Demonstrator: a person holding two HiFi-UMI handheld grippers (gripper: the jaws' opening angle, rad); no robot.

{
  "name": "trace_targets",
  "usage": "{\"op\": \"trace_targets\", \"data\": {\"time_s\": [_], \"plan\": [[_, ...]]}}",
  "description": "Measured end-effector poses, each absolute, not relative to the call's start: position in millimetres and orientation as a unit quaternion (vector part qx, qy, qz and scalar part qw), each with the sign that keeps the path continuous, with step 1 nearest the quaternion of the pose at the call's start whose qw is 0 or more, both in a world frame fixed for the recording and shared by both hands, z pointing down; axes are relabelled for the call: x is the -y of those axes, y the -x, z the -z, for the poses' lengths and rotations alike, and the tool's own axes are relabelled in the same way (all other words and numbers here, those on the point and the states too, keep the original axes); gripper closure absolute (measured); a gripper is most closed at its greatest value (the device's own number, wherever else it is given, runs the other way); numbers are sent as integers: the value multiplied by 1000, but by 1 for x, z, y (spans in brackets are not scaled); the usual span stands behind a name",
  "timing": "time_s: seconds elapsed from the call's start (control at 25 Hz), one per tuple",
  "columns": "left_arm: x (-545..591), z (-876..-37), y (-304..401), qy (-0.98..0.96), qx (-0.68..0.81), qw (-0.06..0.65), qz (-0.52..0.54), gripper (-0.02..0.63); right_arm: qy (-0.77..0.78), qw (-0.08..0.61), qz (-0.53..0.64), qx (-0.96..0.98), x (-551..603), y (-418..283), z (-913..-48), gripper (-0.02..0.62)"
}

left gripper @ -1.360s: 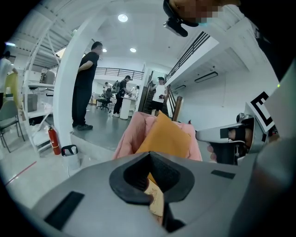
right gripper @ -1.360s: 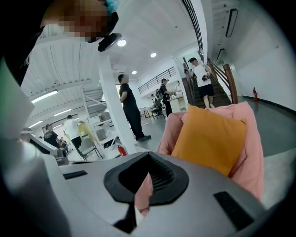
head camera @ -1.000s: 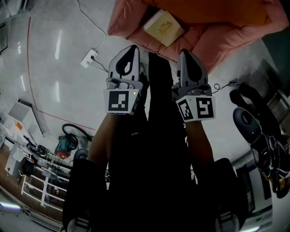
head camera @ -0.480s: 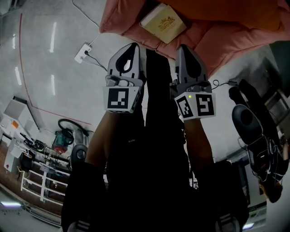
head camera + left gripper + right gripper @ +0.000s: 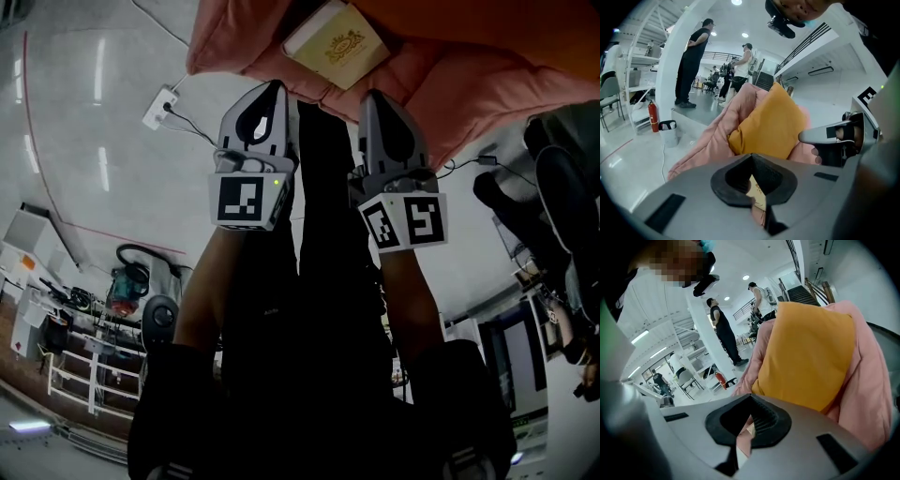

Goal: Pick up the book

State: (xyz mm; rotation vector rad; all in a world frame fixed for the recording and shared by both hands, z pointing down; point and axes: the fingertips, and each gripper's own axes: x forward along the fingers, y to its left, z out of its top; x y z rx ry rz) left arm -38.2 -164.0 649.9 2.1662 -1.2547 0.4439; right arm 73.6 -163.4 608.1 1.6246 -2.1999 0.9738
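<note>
**Head view, looking steeply down.** The book lies closed and flat on the pink quilt. It is close to the quilt's near edge and in front of the orange cushion that rests on the same quilt. I read its cover as cream to pale yellow, with a gold ornamental emblem at the centre. A white page edge shows along the side toward the quilt's near edge, and the volume lies askew to that edge.

My left gripper and right gripper point side by side toward the quilt, each carrying its marker cube. Their tips show against the quilt's near edge, and I cannot tell whether they touch the fabric. Neither gripper touches the book, which lies farther onto the quilt, beyond the gap between the two tips. A white power strip sits on the grey floor off the quilt's corner.

**Left gripper view.** The jaws of the left gripper are pressed together and hold nothing. A sliver of the cream cover shows through the slot below the tips. The orange cushion stands beyond it on the pink quilt.

**Right gripper view.** The jaws of the right gripper likewise meet at the tip and hold nothing. Beyond them I see the orange cushion against the pink quilt.
</note>
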Motion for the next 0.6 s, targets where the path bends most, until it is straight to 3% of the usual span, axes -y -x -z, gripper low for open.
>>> {"op": "trace_targets", "data": {"time_s": [0.4, 0.6], "plan": [[158, -711, 39, -802, 465, 322, -194, 606, -550, 131, -343, 750, 161, -75, -633, 594], [155, -741, 33, -802, 447, 339, -205, 502, -548, 142, -352, 746, 157, -80, -649, 594]]}}
